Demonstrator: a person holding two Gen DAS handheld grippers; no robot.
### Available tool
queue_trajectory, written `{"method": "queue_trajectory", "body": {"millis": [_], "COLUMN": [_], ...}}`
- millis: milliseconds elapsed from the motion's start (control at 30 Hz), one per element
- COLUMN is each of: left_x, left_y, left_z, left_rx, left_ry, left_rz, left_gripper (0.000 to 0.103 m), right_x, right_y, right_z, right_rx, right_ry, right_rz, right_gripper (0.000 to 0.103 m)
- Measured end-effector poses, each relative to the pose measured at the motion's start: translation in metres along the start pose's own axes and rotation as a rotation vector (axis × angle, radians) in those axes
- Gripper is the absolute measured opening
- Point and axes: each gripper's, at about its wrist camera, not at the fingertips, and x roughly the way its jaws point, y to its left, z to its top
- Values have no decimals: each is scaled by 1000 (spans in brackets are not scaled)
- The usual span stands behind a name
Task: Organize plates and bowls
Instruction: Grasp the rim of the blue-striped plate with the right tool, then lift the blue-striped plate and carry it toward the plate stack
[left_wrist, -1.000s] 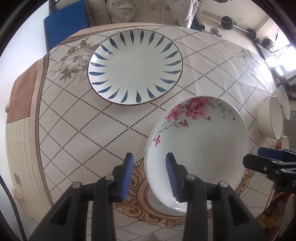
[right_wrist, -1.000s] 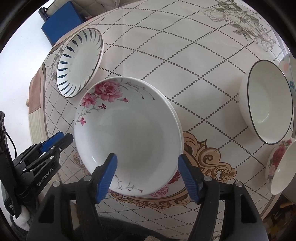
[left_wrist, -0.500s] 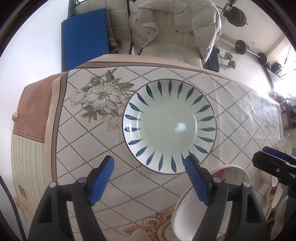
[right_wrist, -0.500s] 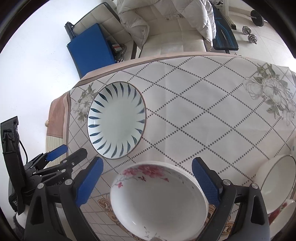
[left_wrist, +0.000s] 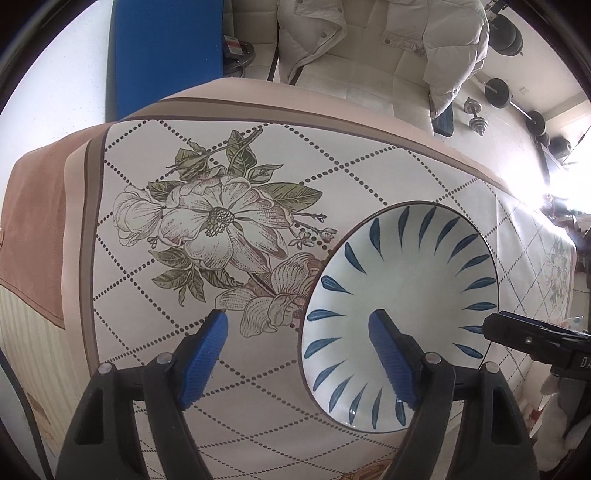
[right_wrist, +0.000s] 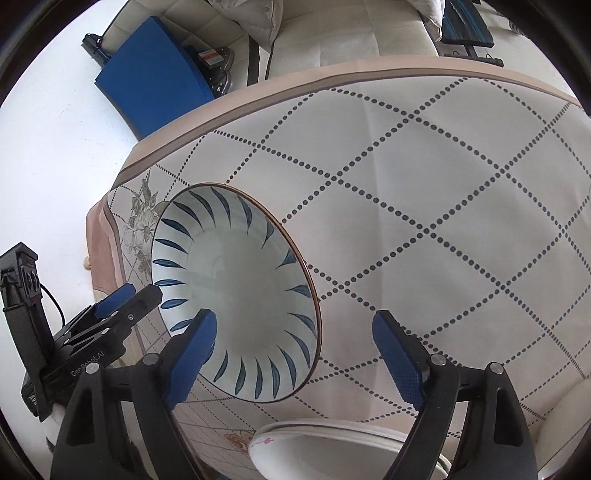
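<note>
1. While its jaws stand wide and hold nothing, the left hand-held gripper (left_wrist: 297, 354) straddles the blue-leaf plate's (left_wrist: 402, 295) left rim.
2. Right hand-held gripper (right_wrist: 295, 354), jaws closing on nothing, straddles the plate's right rim.
3. Floral plate (right_wrist: 332, 443) lies nearer; counter (right_wrist: 424, 184) beyond is bare.

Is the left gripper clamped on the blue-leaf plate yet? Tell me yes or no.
No: the left gripper stands wide open above the blue-leaf plate, with one finger over the plate and the other over the tablecloth.
</note>
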Motion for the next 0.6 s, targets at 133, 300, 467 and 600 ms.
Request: {"method": "queue_trajectory", "body": {"millis": [133, 300, 467, 600], "left_x": [9, 19, 19, 18], "left_y": [3, -8, -12, -17], "left_z": [5, 6, 4, 5], "left_rx": [-9, 16, 24, 40], "left_ry": [32, 58, 53, 36], "left_rz": [-60, -70, -87, -65], "left_gripper": [66, 37, 29, 28], "right_x": [15, 18, 20, 19], "right_y": [-1, 1, 2, -3], "right_z": [7, 11, 11, 12], "right_rx": [19, 32, 23, 7], "right_ry": [22, 23, 27, 37], "right_rz": [24, 31, -12, -50], "right_gripper": [81, 56, 35, 18]}}
